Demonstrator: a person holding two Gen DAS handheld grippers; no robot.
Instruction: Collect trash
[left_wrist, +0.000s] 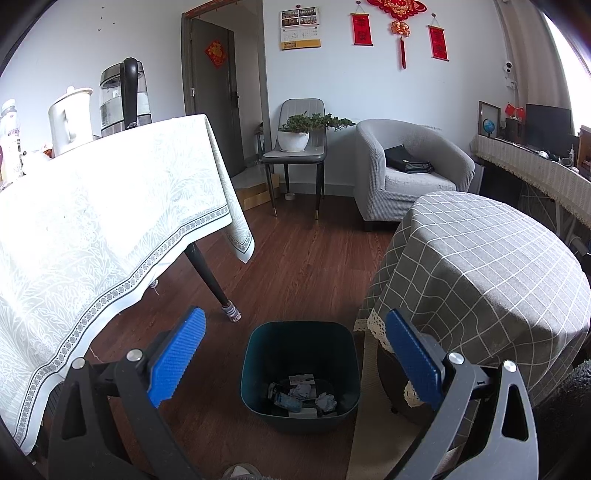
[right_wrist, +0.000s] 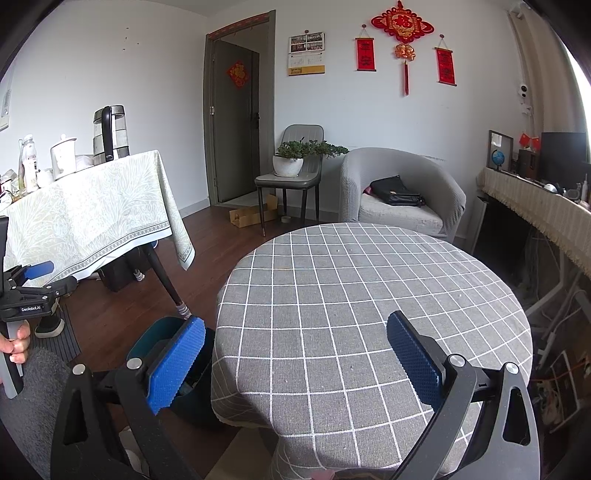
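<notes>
A dark teal trash bin (left_wrist: 255, 369) stands on the wood floor between two tables. Crumpled paper and wrappers (left_wrist: 303, 397) lie at its bottom. My left gripper (left_wrist: 295, 350) is open and empty, held above and in front of the bin. My right gripper (right_wrist: 295, 354) is open and empty over the round table with the grey checked cloth (right_wrist: 369, 295). In the right wrist view the bin (right_wrist: 147, 343) peeks out behind the left finger pad (right_wrist: 177, 365), and the left gripper (right_wrist: 33, 273) shows at the far left, held by a hand.
A table with a pale patterned cloth (left_wrist: 110, 214) stands on the left with a kettle (left_wrist: 125, 96) and a jug (left_wrist: 70, 118). Its dark leg (left_wrist: 210, 280) is near the bin. Behind are a chair with a potted plant (left_wrist: 295, 136) and a grey armchair (left_wrist: 406, 170).
</notes>
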